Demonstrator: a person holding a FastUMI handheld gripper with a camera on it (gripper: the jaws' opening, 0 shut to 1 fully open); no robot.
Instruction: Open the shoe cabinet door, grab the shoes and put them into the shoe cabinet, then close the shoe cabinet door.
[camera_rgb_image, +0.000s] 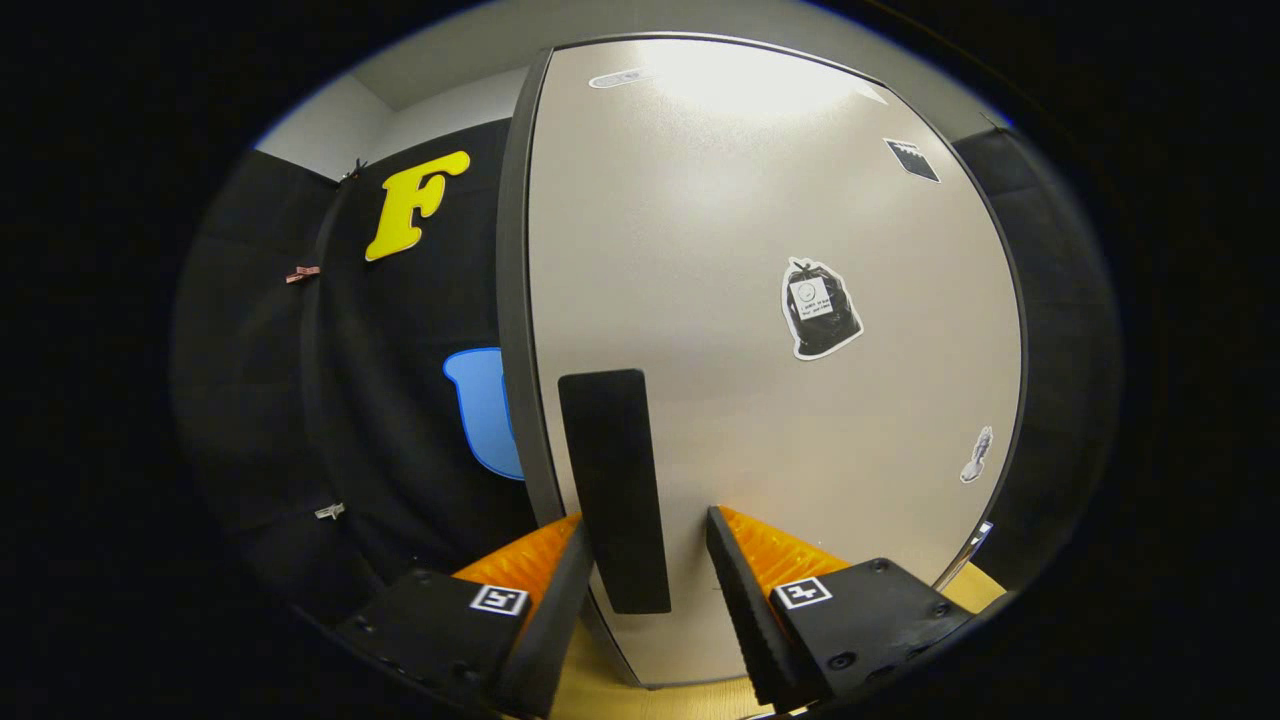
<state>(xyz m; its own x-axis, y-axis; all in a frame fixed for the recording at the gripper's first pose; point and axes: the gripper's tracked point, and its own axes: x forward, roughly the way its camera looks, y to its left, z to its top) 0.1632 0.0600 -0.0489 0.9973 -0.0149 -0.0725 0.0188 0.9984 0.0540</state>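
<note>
Gripper: my gripper sits close to the cabinet door, fingers spread apart, with the black handle standing in the gap between them. Whether the left finger touches the handle I cannot tell; the right finger stands clear of it, so nothing is clamped.
Shoe cabinet door: I see the shoe cabinet door as a tall pale grey panel with a dark rim, directly ahead and very near. It looks shut, though I cannot see its seam well enough to be sure. Its left edge runs down just left of the handle.
Handle: the handle is a flat black upright strip fixed on the door near that left edge — its lower end reaches down between my fingertips.
Stickers: a black bag-shaped sticker sits right of centre on the door; a small dark sticker is higher up to the right, and a small pale one is lower down near the right edge.
Floor: a light wooden floor shows beneath the door, near my fingers.
Wall: the black cloth wall hangs to the left, farther back than the door — a few small clips are pinned on it.
</note>
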